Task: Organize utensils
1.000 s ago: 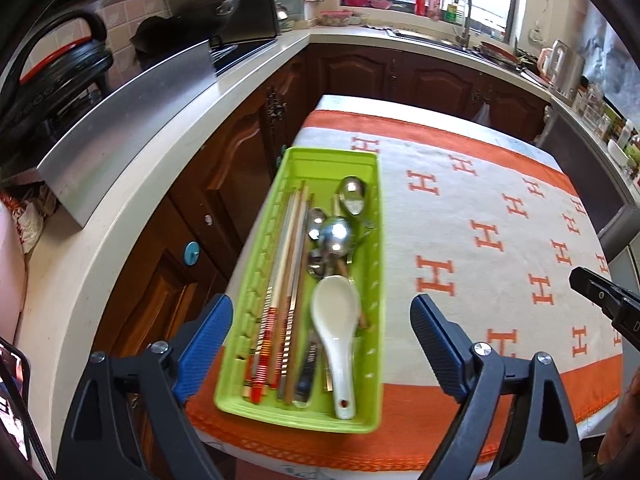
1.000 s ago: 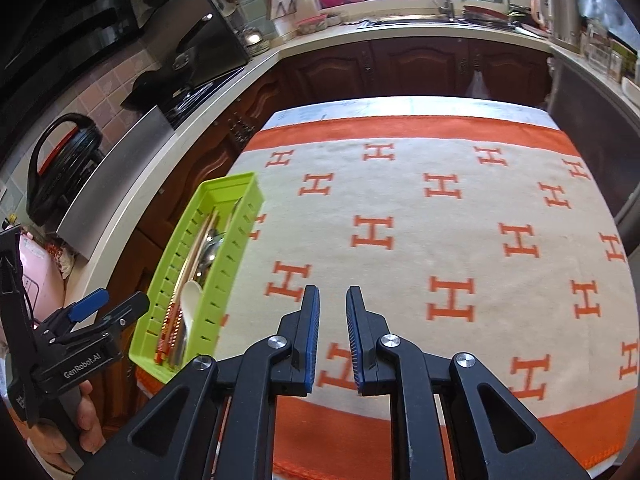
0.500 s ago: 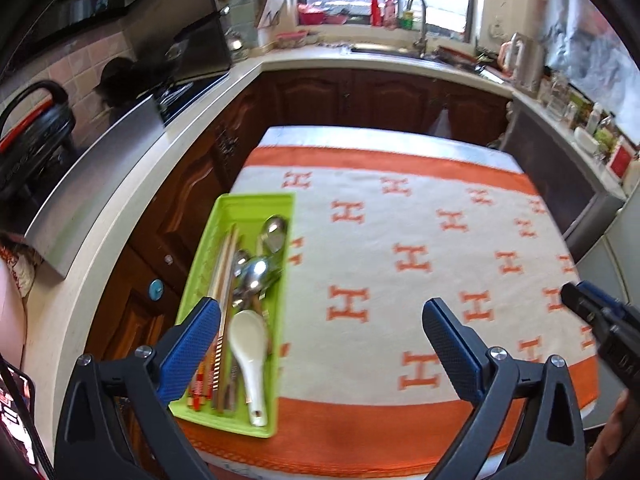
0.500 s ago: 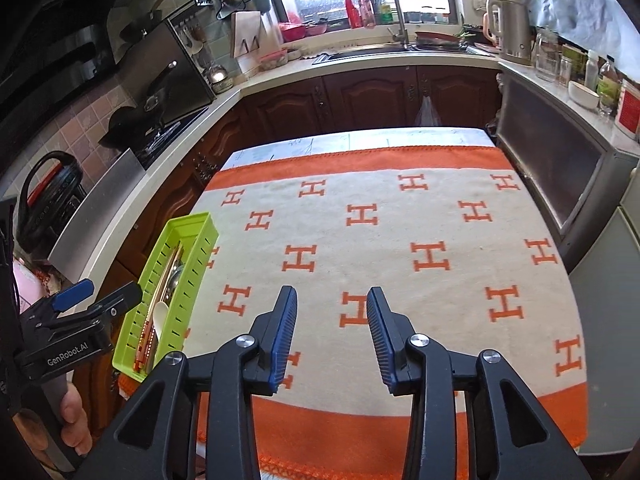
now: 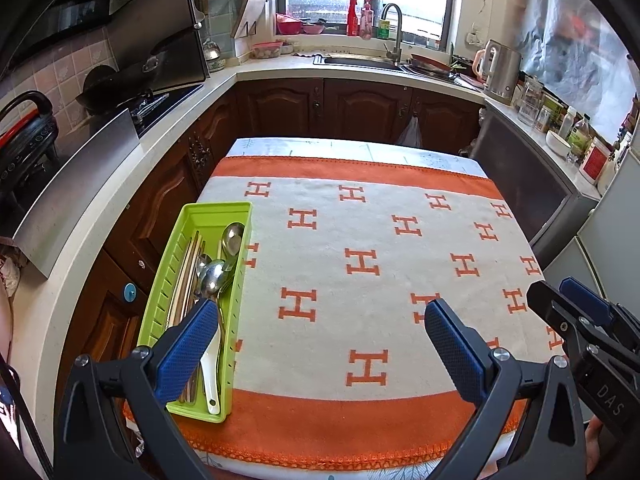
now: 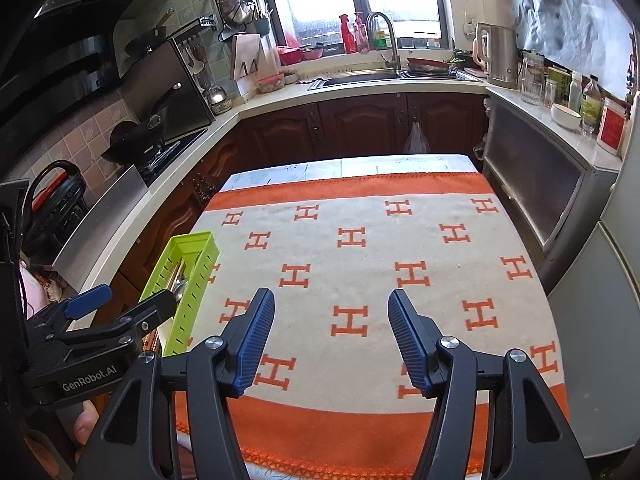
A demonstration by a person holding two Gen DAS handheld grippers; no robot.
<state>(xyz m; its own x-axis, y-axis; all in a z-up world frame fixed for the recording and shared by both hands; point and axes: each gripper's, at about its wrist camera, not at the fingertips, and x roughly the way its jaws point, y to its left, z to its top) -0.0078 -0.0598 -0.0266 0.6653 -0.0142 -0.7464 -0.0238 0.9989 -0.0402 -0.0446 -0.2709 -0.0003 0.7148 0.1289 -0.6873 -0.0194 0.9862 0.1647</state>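
Above counter [image 5: 400,216], my left hand-held gripper [image 5: 320,344] wide open, empty; right hand-held gripper [image 6: 332,336] jaws just been opening, nothing between. Utensils now all in green tray [image 5: 208,212] at left edge. Both pulled back, up; sorting looks finished.

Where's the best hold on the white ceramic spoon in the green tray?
Probably the white spoon's handle end near the tray's front wall, taken from above with the jaws across its narrow width. It lies on top of the other utensils, lengthwise; its bowl is hidden behind the left gripper.
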